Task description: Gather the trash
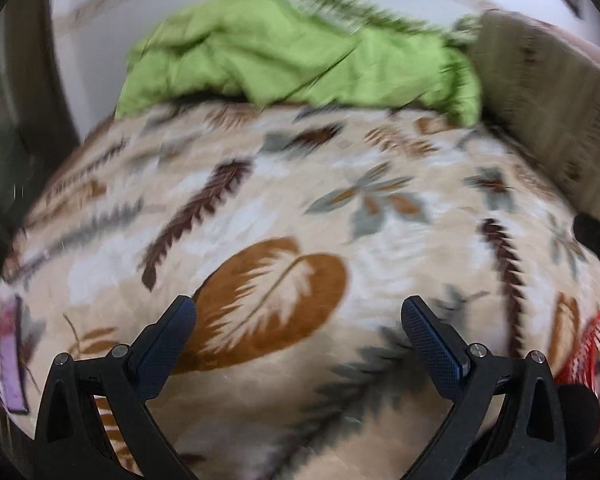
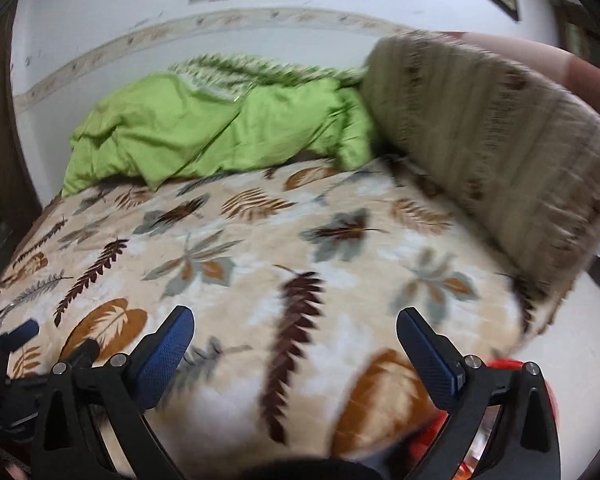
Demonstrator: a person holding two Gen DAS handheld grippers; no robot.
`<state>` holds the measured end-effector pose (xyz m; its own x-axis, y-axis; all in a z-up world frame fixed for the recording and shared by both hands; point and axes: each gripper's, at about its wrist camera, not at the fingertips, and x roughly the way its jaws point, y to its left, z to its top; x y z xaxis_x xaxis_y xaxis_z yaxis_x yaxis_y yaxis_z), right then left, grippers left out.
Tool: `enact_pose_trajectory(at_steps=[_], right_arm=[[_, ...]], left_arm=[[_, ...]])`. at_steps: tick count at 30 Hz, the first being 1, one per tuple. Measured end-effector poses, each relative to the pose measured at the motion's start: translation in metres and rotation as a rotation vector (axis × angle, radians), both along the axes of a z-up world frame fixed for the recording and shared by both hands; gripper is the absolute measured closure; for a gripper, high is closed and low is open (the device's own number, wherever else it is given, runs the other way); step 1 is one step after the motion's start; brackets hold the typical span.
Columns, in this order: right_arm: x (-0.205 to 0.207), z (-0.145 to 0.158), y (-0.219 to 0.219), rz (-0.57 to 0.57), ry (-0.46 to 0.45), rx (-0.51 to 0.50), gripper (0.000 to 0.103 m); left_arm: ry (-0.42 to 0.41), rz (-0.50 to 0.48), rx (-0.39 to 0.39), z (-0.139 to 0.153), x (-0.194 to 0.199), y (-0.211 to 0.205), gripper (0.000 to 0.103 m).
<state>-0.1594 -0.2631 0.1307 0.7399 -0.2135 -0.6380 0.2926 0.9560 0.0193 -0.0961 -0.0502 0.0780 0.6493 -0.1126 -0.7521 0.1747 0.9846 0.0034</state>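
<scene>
My left gripper (image 1: pixel 299 312) hangs open over a bed's leaf-patterned blanket (image 1: pixel 300 208), with nothing between its blue fingers. A flat purple and white packet (image 1: pixel 12 360), blurred, lies on the blanket at the far lower left of the left wrist view. A red wire basket (image 1: pixel 592 344) shows at the lower right edge. In the right wrist view my right gripper (image 2: pixel 295 318) is also wide open and empty above the same blanket (image 2: pixel 340 240). Part of the red basket (image 2: pixel 504 364) peeks out behind its right finger. The left gripper (image 2: pixel 20 332) shows at the left edge there.
A crumpled green quilt (image 2: pixel 204 132) lies at the back of the bed against a white wall (image 2: pixel 260 48). A brown striped cushion (image 2: pixel 500 152) stands along the right side. A dark door frame (image 2: pixel 0 120) borders the left. Both views are motion-blurred.
</scene>
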Motion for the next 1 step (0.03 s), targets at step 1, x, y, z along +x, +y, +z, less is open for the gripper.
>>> enact_pose_trajectory(at_steps=[1], right_arm=[[0.0217, -0.0119, 0.0065, 0.019, 0.026, 0.001, 0.001]], left_arm=[[0.020, 0.008, 0.003, -0.0070, 0.0103, 0.0026, 0.001]])
